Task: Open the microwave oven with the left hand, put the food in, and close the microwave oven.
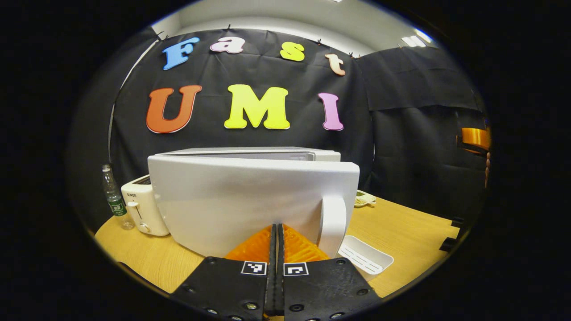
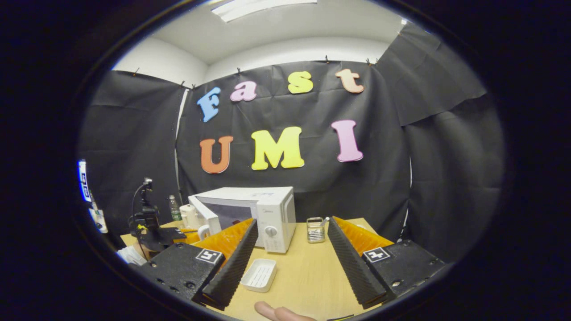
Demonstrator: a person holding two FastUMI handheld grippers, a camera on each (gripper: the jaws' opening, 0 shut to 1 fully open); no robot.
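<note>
Microwave [image 2: 267,214] door [image 1: 250,200] ajar; left gripper [image 1: 277,232] closed, seemingly touching it; right gripper [image 2: 290,232] spread wide.

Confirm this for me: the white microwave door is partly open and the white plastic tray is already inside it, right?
Not quite. The white microwave door is partly open, but the white plastic tray lies on the wooden table in front of the microwave, as the right gripper view shows.

Bright ceiling light [image 2: 263,8] overhead (edges bulge), everything sharp, soft shadows.
</note>
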